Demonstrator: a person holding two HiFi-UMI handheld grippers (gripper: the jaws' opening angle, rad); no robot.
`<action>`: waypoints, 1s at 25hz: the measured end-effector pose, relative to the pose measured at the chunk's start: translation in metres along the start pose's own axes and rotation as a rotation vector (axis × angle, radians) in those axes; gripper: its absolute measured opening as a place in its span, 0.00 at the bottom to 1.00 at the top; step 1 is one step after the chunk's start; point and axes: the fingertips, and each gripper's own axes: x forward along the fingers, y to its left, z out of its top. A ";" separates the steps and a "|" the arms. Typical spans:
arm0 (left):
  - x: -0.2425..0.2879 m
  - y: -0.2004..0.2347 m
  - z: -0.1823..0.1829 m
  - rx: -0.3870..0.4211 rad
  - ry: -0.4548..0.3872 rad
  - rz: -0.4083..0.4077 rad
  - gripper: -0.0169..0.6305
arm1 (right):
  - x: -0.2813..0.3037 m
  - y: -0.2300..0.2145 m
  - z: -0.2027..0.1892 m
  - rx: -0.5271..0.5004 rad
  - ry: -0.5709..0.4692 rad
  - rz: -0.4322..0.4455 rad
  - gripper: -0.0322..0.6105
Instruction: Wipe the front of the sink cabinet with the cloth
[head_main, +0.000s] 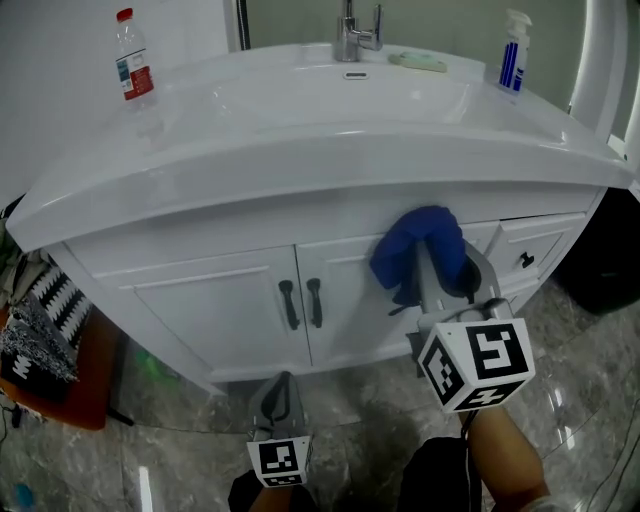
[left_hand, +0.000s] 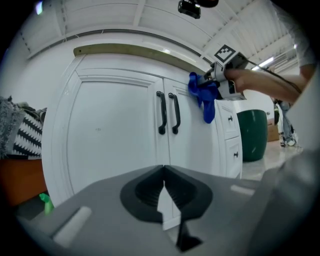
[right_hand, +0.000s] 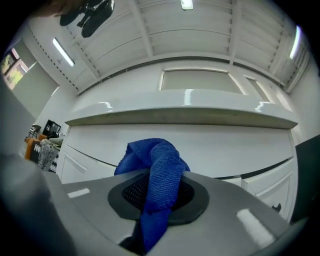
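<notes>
On the far left of the counter a water bottle (head_main: 132, 62) is standing. Nearer to us, we are holding the left gripper (left_hand: 162, 186) low in front of the sink cabinet (head_main: 200, 295), its jaws pressed together with nothing between them. At the middle, two black door handles (head_main: 300, 303) are sitting side by side. To their right, we are holding the right gripper (right_hand: 159, 192) with its jaws clamped on the blue cloth (head_main: 418, 245), which is resting against the top of the right door, just under the counter edge. A spray bottle (head_main: 514, 52) is standing at the far right.
</notes>
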 end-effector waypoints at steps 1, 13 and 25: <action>0.000 0.000 0.000 -0.003 -0.001 0.000 0.04 | 0.000 0.002 -0.001 -0.007 -0.001 -0.004 0.15; -0.005 0.004 0.003 -0.024 0.000 0.015 0.04 | -0.006 0.031 -0.103 -0.024 0.118 0.025 0.15; -0.005 -0.002 0.002 0.004 0.007 0.010 0.04 | -0.043 0.050 -0.337 -0.028 0.511 0.028 0.15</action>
